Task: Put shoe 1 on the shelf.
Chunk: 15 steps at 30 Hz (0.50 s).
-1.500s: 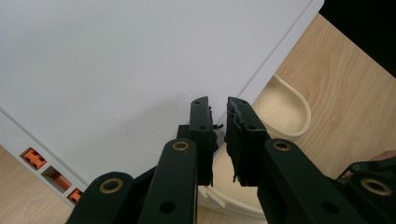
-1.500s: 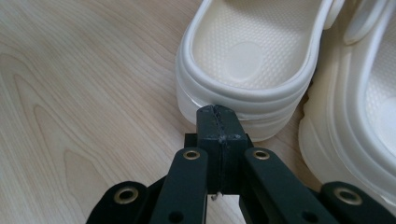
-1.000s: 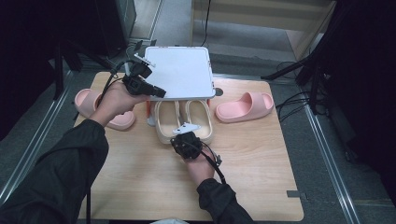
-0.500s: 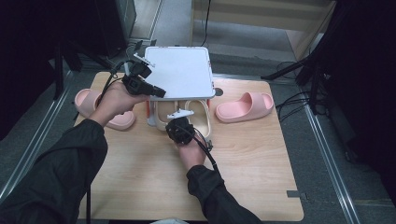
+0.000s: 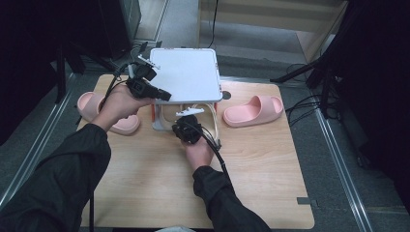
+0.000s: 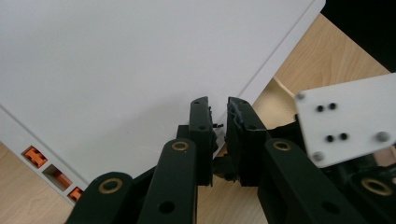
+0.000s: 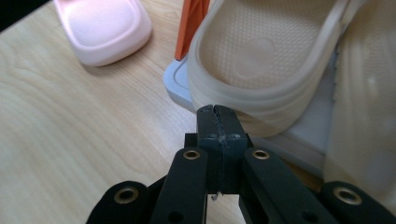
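Observation:
A white box with a flat white lid [image 5: 186, 77] stands at the table's far middle. My left gripper [image 5: 162, 95] is at the lid's front left edge; in the left gripper view its jaws [image 6: 219, 107] are nearly together on that edge of the lid [image 6: 116, 70]. Under the lid, a pair of beige slippers [image 5: 210, 121] lies on the box's grey base [image 7: 180, 81]. My right gripper [image 5: 187, 118] is shut and empty, its tips [image 7: 215, 112] right at the heel rim of the left beige slipper [image 7: 261, 60].
One pink slipper [image 5: 89, 104] lies left of the box, another pink slipper [image 5: 254, 108] to its right. An orange post [image 7: 191, 23] rises at the base's front left corner. The near half of the wooden table [image 5: 145, 188] is bare wood.
My right gripper has moved away from the person and slightly left, up to the beige slippers at the box's front. The left hand and the lid have stayed put.

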{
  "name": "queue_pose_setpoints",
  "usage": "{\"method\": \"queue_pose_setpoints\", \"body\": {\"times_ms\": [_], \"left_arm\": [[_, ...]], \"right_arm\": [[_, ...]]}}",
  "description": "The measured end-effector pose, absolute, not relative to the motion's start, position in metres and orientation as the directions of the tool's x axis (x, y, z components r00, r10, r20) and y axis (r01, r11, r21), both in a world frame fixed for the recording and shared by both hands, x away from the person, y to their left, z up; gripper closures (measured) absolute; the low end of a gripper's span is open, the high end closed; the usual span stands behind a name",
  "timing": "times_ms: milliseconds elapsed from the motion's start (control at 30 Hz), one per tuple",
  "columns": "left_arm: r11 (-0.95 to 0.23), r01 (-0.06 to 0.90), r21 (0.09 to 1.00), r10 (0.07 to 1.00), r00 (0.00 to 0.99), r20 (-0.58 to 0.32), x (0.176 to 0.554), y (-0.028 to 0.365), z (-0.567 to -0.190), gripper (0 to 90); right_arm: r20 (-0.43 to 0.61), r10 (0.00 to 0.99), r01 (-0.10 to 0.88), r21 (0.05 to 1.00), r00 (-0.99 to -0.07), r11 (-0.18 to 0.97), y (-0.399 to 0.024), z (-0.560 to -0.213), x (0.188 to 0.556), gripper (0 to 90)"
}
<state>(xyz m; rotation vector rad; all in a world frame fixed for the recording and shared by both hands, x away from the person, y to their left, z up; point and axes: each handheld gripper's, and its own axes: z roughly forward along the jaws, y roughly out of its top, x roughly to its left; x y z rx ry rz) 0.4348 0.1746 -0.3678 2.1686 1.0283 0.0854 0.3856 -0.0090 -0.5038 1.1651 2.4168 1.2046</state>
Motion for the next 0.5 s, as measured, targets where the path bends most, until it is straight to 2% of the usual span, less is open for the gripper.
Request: {"method": "queue_pose_setpoints", "body": {"times_ms": [267, 500], "left_arm": [[-0.423, 0.648, 0.633, 0.699, 0.678, -0.227, 0.435, 0.174, -0.367, 79.7], [-0.428, 0.65, 0.628, 0.698, 0.679, -0.227, 0.435, 0.173, -0.367, 79.6]], "right_arm": [[0.163, 0.687, 0.547, 0.742, -0.708, 0.387, -0.044, -0.493, 0.359, 90.0], [0.11, 0.662, 0.506, 0.739, -0.741, 0.444, -0.073, -0.481, 0.34, 90.0]]}}
